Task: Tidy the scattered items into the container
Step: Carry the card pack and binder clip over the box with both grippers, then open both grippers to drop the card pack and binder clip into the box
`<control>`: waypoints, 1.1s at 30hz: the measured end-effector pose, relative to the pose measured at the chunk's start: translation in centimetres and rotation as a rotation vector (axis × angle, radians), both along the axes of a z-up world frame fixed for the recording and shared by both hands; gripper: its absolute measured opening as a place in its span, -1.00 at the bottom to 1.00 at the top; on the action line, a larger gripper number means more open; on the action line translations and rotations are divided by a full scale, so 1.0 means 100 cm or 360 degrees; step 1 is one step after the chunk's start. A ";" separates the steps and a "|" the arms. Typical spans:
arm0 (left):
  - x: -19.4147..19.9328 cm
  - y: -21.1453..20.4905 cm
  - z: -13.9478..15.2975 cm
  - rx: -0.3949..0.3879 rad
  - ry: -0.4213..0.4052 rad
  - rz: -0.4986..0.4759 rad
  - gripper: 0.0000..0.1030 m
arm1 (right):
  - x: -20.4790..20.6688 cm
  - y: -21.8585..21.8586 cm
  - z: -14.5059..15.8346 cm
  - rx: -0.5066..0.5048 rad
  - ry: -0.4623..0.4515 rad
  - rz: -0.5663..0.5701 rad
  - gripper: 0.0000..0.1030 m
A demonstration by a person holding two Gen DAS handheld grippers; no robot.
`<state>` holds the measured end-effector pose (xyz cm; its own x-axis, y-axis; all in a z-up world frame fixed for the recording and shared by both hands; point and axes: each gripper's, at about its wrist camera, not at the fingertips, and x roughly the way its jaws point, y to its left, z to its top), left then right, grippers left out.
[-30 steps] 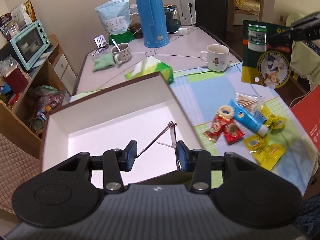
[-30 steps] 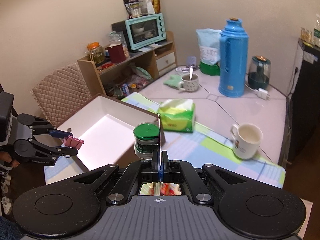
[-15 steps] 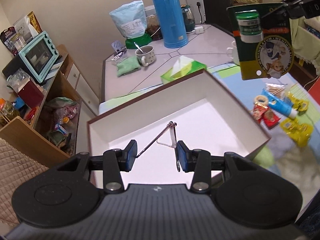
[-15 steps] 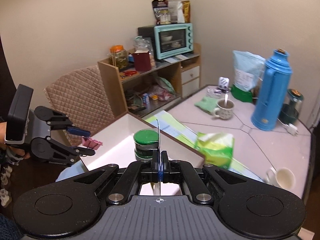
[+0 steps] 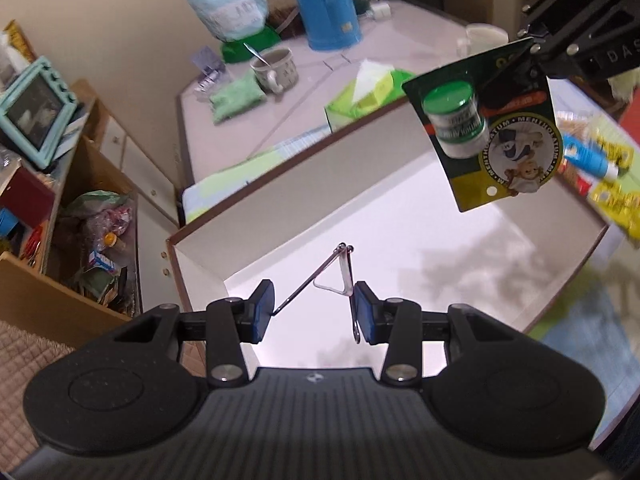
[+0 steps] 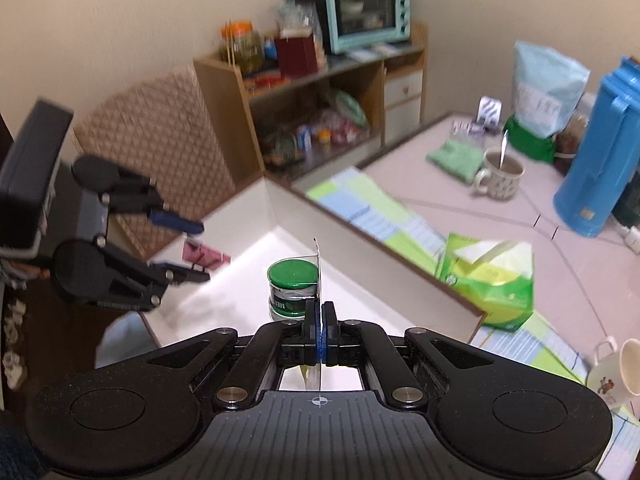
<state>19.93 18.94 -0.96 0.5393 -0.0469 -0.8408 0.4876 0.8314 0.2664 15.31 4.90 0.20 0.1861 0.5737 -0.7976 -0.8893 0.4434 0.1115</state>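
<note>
The container is a white box with a brown rim [image 5: 320, 184], open-topped, seen from above in the left wrist view and again as the box [image 6: 360, 248] in the right wrist view. My left gripper [image 5: 314, 310] is shut on a pink binder clip [image 6: 204, 256], its wire handles [image 5: 340, 276] spanning the pads, above the box's near corner. My right gripper [image 6: 320, 312] is shut on the edge of a dark green blister card [image 5: 500, 140] carrying a green-lidded ointment jar [image 6: 292, 288]. The card hangs over the box's far right part.
A blue tube [image 5: 588, 158] and yellow packets [image 5: 616, 200] lie on the checked cloth right of the box. Behind it are a green tissue pack [image 6: 492, 280], two mugs [image 6: 500, 172], a blue thermos [image 6: 600, 148] and a shelf with a teal oven [image 6: 368, 12].
Both grippers have moved in over the box. The blister card has travelled from above the scattered items to above the box floor. The left gripper keeps the clip.
</note>
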 end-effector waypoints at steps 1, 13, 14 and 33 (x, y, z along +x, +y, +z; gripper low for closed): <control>0.005 0.001 -0.005 0.0018 0.0021 -0.0024 -0.26 | 0.002 0.003 -0.006 -0.0031 0.0011 0.0008 -1.00; 0.040 0.004 -0.062 0.0186 0.0236 -0.0254 -0.26 | 0.035 0.017 -0.057 -0.0267 0.0120 0.0027 -1.00; 0.043 0.004 -0.066 0.0193 0.0250 -0.0267 -0.26 | 0.037 0.019 -0.060 -0.0277 0.0129 0.0026 -1.00; 0.072 0.007 -0.099 0.0181 0.0367 -0.0308 -0.32 | 0.056 0.018 -0.074 -0.0245 0.0140 -0.0116 0.90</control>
<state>27.15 19.66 -10.83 0.3240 -0.0285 -0.9456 0.6921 0.6886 0.2164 20.90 6.69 -7.22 0.1482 0.4312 -0.8900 -0.8442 0.5239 0.1133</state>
